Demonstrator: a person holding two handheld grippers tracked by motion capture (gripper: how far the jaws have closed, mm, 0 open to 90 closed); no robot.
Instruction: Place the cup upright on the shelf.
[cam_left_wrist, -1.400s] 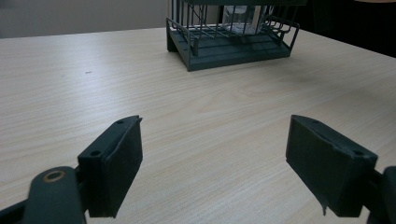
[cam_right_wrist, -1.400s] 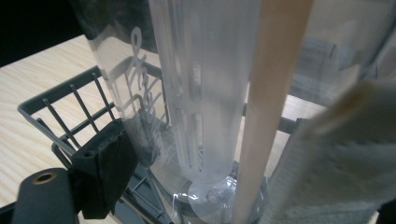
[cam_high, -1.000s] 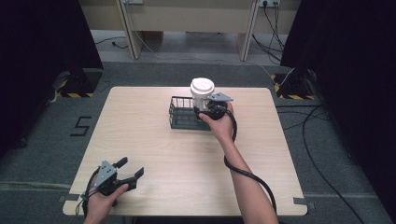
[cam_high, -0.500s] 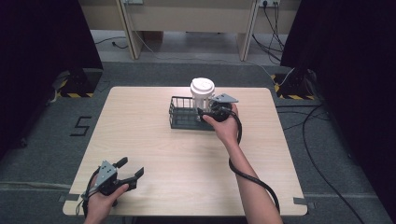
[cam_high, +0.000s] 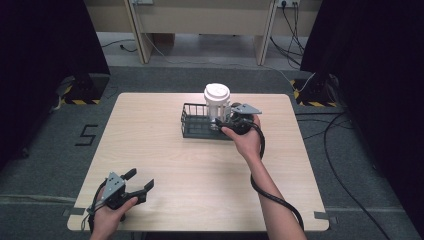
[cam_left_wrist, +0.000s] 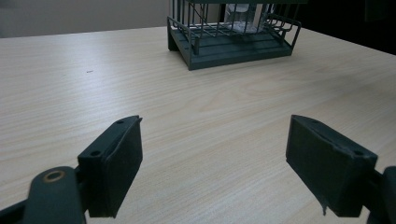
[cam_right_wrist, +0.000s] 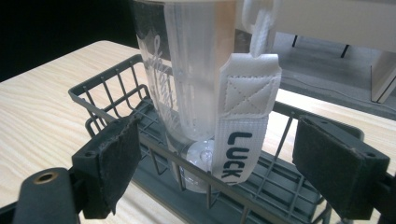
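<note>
Right gripper (cam_right_wrist: 215, 154) released, jaws either side of cup (cam_right_wrist: 191, 70) standing in rack (cam_right_wrist: 116, 88). Left gripper (cam_high: 131, 186) released, resting on worktop (cam_high: 150, 135) near front edge.

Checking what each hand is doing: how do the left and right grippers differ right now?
The left gripper sits at the table's near edge, facing bare wood; the right gripper is at the wire basket, far side. The left one's open jaws hold nothing; the right one's stand apart either side of the clear cup, not clamping. Both are open.
</note>
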